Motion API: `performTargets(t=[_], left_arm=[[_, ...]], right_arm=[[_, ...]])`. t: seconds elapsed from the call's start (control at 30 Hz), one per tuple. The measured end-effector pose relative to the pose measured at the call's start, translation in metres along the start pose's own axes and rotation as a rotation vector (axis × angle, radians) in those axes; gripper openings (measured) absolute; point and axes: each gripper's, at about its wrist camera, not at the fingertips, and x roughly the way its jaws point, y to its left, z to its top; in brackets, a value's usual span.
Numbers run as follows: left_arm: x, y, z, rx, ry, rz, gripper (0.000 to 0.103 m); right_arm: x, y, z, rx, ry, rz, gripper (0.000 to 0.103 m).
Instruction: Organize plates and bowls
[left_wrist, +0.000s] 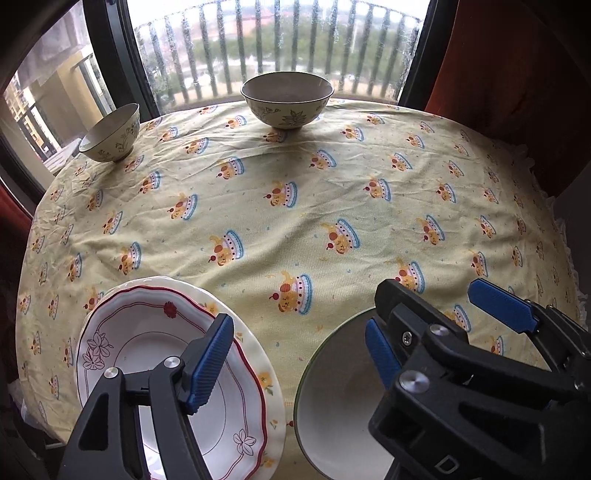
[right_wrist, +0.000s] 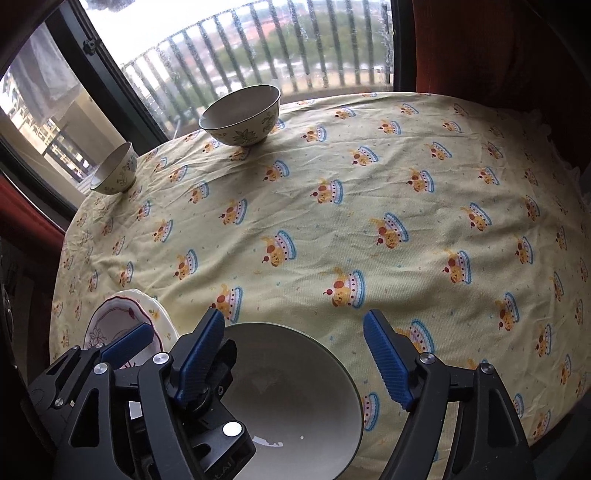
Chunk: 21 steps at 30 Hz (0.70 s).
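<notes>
Cutting across the bottom of both frames, the tong bodies hide much of the stacked plates (left_wrist: 162, 332) at lower left and the large bowl (right_wrist: 295, 387) at lower centre. The left gripper (right_wrist: 162, 345) is spread beside the bowl's rim, over the plates; the right gripper (right_wrist: 291, 358) is spread astride the bowl. Two patterned bowls (left_wrist: 287, 98) (left_wrist: 110, 134) sit at upper left on the tablecloth (left_wrist: 314, 206).

Stacked plates (left_wrist: 177, 365) near left, big bowl (left_wrist: 332, 402) beside; two bowls (left_wrist: 287, 99) (left_wrist: 110, 133) far edge.
</notes>
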Motion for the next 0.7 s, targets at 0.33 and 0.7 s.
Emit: performTargets(t=[0.33, 0.7], left_arm=[[-0.019, 0.044, 0.033, -0.009, -0.057, 0.027, 0.084], [-0.027, 0.101, 0.063, -0.017, -0.126, 0.043, 0.083]], right_arm=[[-0.004, 0.046, 0.032, -0.04, -0.038, -0.003, 0.084], [0.001, 0.105, 0.063, -0.061, -0.079, -0.025, 0.084]])
